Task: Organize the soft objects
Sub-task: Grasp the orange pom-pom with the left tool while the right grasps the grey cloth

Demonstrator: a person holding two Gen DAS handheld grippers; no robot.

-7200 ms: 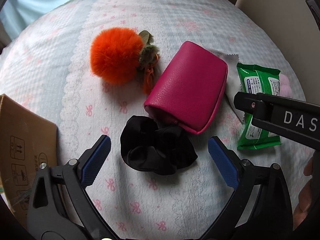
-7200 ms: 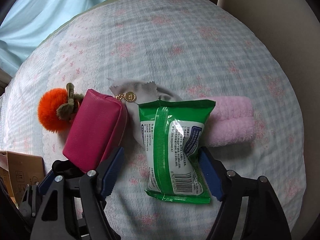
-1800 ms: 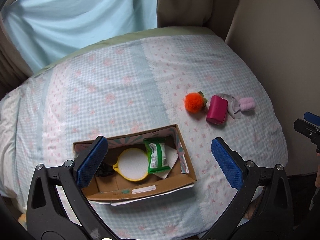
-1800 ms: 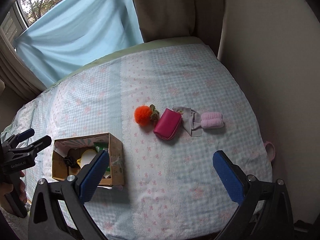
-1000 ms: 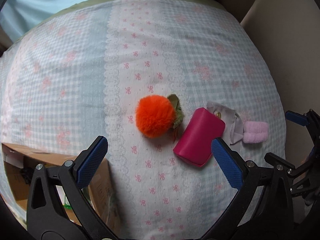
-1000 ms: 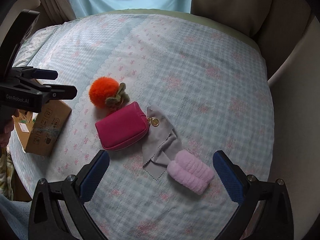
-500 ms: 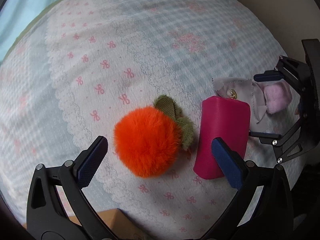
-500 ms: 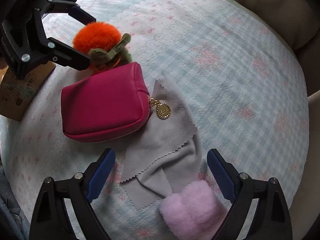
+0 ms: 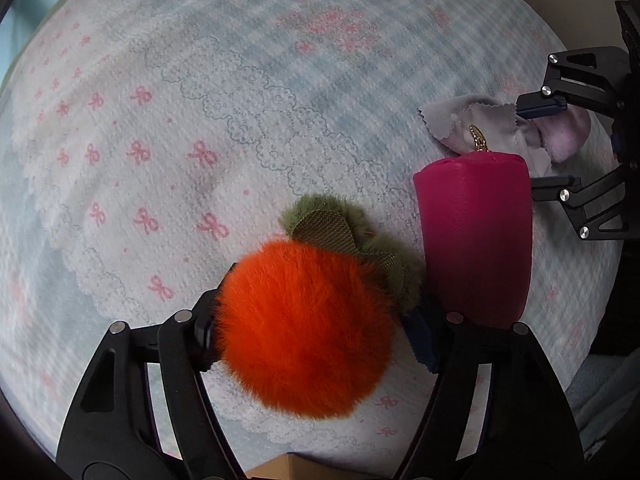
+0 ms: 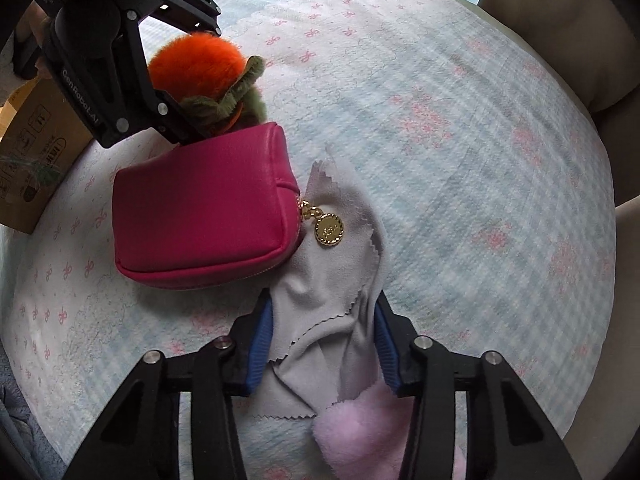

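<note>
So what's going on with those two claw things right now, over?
Left gripper closed on orange pompom. Right gripper closed on grey cloth. Pink pouch overlaps the cloth's edge; may drag.

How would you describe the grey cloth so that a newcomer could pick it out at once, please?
On the checked bedspread, find the magenta pouch; its gold zip charm lies on the cloth. It is thin, pale grey and zigzag-edged, bunched between the right gripper's blue pads, unlike the fluffy pink roll beside it.
</note>
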